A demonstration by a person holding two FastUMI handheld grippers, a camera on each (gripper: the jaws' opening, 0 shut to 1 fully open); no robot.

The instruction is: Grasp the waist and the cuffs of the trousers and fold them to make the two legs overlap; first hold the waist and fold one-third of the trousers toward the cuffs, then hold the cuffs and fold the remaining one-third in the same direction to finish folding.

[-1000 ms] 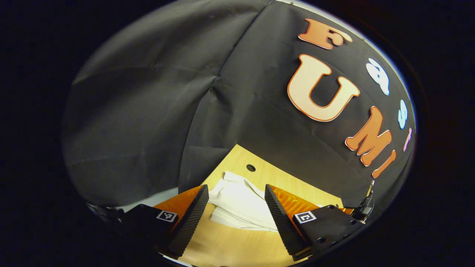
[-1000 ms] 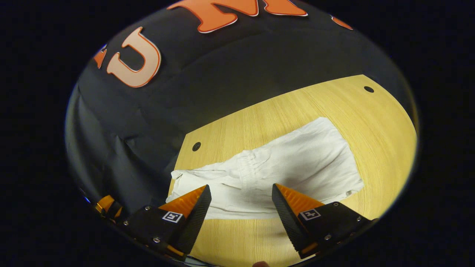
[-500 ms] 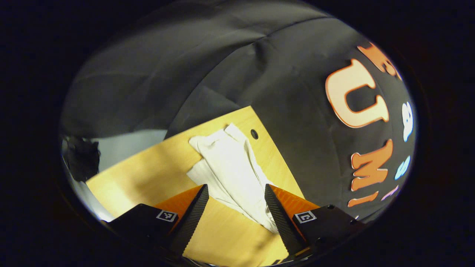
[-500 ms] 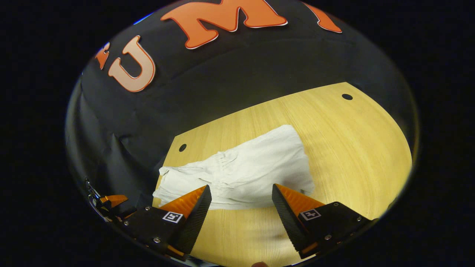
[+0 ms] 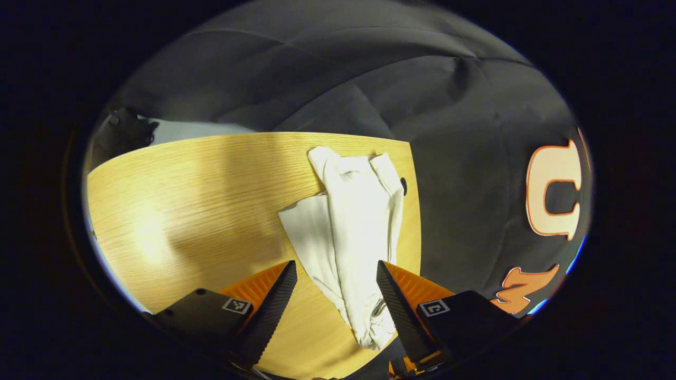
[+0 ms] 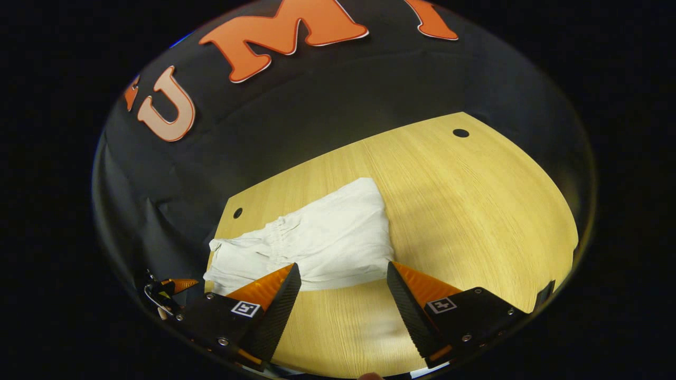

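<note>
since 1 s ago both cams have pulled back and swung: more worktop shows, trousers look smaller and further off.

left gripper view: left gripper (image 5: 336, 287) at bottom centre, fingers (image 5: 274, 303) wide apart, gripping nothing. white trousers (image 5: 351, 221) lie bunched lengthwise centre-right of frame, along the worktop (image 5: 185, 211) edge nr the black cloth wall (image 5: 317, 68); near end runs down between the fingers.

right gripper view: right gripper (image 6: 343, 290) bottom centre, fingers apart, empty. trousers (image 6: 317, 245) lie folded over in centre-left of frame on worktop (image 6: 475, 211), just beyond the fingertips, w/ a hole (image 6: 238, 212) in the worktop nr their left end.
</note>
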